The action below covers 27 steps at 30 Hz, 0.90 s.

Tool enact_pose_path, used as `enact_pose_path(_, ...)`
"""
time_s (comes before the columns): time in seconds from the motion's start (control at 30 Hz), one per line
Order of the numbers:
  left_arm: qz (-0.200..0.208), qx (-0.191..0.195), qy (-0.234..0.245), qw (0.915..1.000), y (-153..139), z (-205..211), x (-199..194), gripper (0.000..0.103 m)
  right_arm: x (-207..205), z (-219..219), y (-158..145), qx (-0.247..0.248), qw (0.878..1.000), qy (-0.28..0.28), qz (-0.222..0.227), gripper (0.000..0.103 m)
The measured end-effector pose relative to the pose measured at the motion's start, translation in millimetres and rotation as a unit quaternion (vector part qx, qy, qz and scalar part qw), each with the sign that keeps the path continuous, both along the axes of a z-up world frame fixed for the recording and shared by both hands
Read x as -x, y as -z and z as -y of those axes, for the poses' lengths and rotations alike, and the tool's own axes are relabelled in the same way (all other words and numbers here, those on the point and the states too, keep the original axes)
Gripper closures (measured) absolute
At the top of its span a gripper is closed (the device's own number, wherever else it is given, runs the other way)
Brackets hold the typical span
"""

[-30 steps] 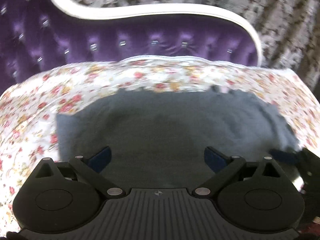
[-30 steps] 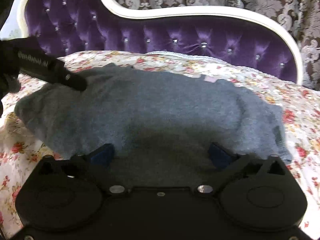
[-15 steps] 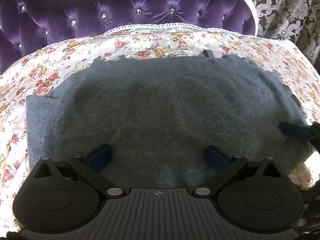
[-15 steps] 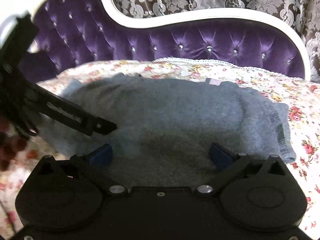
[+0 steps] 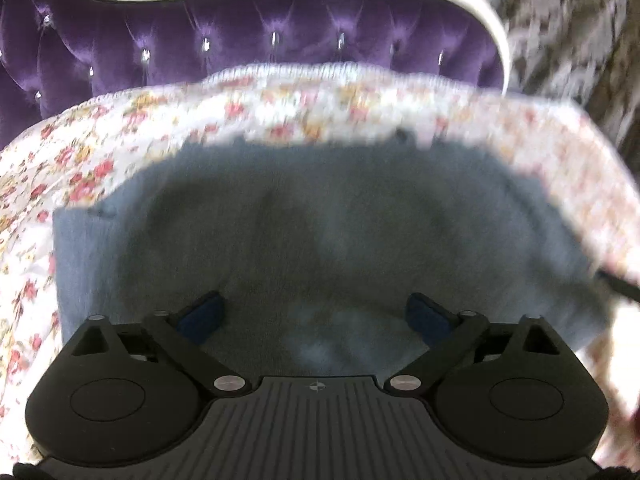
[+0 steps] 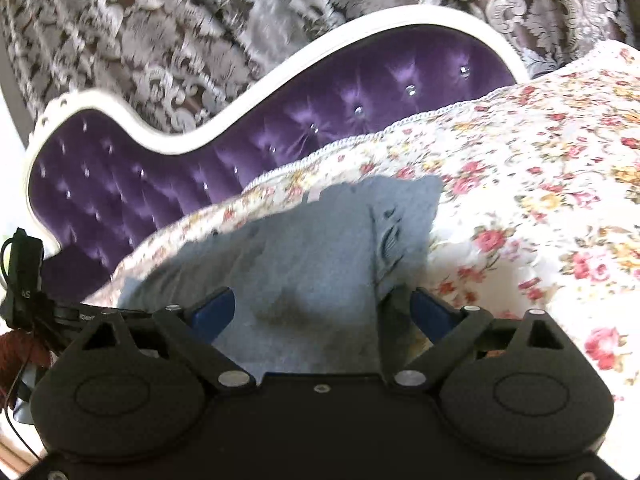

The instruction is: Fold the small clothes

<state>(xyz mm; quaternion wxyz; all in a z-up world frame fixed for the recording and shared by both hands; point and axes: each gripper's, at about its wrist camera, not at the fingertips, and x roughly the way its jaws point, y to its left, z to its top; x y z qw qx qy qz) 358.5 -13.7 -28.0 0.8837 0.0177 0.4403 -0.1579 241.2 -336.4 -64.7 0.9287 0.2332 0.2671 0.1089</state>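
Left gripper [image 5: 316,316]: jaws wide, nothing pinched. They have just closed in a touch, with only flat cloth below the gap and no fold between the blue pads [image 5: 202,314]. Right gripper [image 6: 320,312]: also wide, also just narrowing slightly. The right-hand edge of the cloth lies close by its right pad [image 6: 430,314], but I cannot tell whether the pad touches it. Neither tool holds anything.

The grey sweater [image 5: 320,232] lies directly under and ahead of the left tool, spread flat on the flowered bedspread [image 5: 100,168]. Its long axis runs crosswise to that tool, side to side. One squared end sticks out past the left pad; the other end tapers off beyond the right pad, where a dark bar of the right tool [image 5: 620,288] just shows. Which end is neck and which is hem I cannot tell; the view is blurred.

From the right tool, the same sweater [image 6: 304,256] runs ahead and up to the left, with a puckered seam and a squared corner just ahead of the right pad.

Step in hand, as I judge it: positioning for a grasp at the two ends, before the first fold. The next move calls for each tool to come down on an edge, pinch one layer cleanly, then lift and carry it across.

Beyond the sweater: bare bedspread with a corded hem, then the purple tufted headboard [image 6: 120,192] with its white frame, then the patterned curtain [image 6: 160,40].
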Motion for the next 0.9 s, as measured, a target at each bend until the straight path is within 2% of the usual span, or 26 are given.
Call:
enact_pose_path(0.1, 0.007, 0.031, -0.033, 0.9989, -16, 2, -18, 0.008, -8, 5, -1, -0.003, 1.0, 0.003, -0.009, 0.007)
enact_pose_path(0.17, 0.013, 0.025, -0.044, 0.9987, -18, 8, -31, 0.008, -9, 6, 1, -0.004, 1.0, 0.004, -0.014, 0.007)
enact_pose_path(0.27, 0.007, 0.003, -0.063, 0.998, -7, 17, -49, 0.009, -7, 9, 4, -0.01, 1.0, 0.006, -0.021, 0.007)
enact_pose_path(0.4, -0.03, 0.018, -0.089, 0.9954, 18, 18, -69, 0.01, -5, 15, 11, -0.023, 0.999, 0.01, -0.033, 0.007)
enact_pose_path(0.47, -0.017, -0.011, -0.082, 0.9965, 23, 24, -73, 0.009, -5, 18, 14, -0.032, 0.999, 0.009, -0.036, 0.007)
enact_pose_path(0.53, -0.009, -0.039, -0.073, 0.9965, 26, 34, -72, 0.006, -6, 21, 14, -0.04, 0.999, 0.005, -0.036, 0.006)
enact_pose_path(0.6, -0.004, -0.042, -0.074, 0.9963, 26, 35, -72, 0.006, -8, 24, 15, -0.053, 0.998, 0.0, -0.038, 0.003)
enact_pose_path(0.67, -0.005, -0.033, -0.074, 0.9967, 23, 32, -71, 0.007, -12, 27, 16, -0.071, 0.997, -0.005, -0.04, 0.003)
enact_pose_path(0.73, -0.002, -0.023, -0.076, 0.9969, 16, 27, -66, 0.012, -17, 31, 18, -0.092, 0.995, -0.012, -0.044, 0.003)
enact_pose_path(0.9, 0.018, 0.015, -0.073, 0.9971, -4, 19, -33, 0.013, -30, 41, 21, -0.137, 0.988, -0.035, -0.055, 0.0)
